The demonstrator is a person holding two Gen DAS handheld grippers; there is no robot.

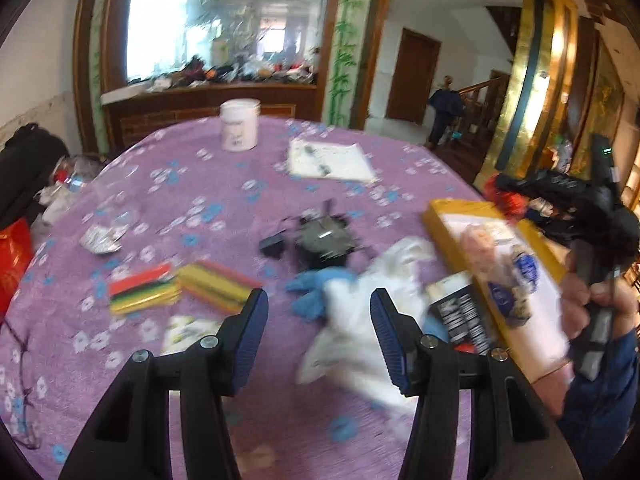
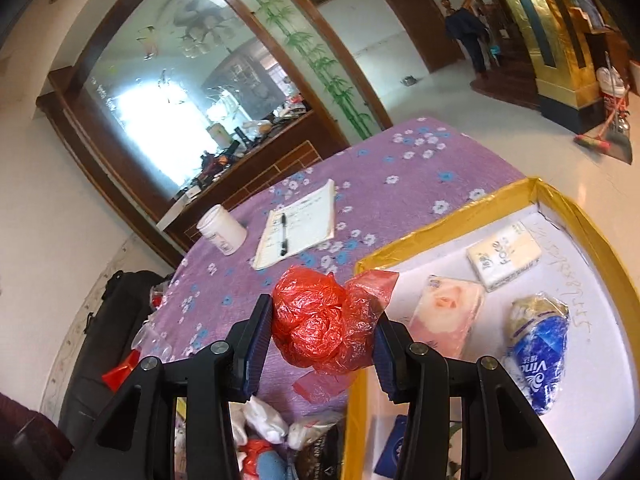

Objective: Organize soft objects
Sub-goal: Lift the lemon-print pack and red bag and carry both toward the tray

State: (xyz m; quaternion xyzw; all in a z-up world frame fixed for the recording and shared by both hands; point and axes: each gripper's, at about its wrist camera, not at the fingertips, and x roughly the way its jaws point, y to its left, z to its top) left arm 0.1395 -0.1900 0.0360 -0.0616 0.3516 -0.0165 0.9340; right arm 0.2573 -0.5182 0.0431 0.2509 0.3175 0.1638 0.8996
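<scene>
The right gripper (image 2: 322, 338) clamps a crumpled red bag (image 2: 320, 320), carrying it toward the yellow-rimmed tray (image 2: 440, 224) just right of it; the left gripper (image 1: 319, 334) hangs open, seemingly empty, above the blurred white cloth (image 1: 352, 344).

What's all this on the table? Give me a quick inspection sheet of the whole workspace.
Surface: round table under a purple flowered cloth.
Job's things: red plastic bag balled up; yellow-edged tray holding tissue packs; white cloth and blue cloth lying on the table.
Clutter: white jar, notepad with pen, coloured strips, small dark device.
Grippers: right gripper fingers clamp the red bag beside the tray; left gripper open, nothing between its fingers.
Cables: nothing seen.
Surroundings: large mirror, a person near the stairs, broom.
</scene>
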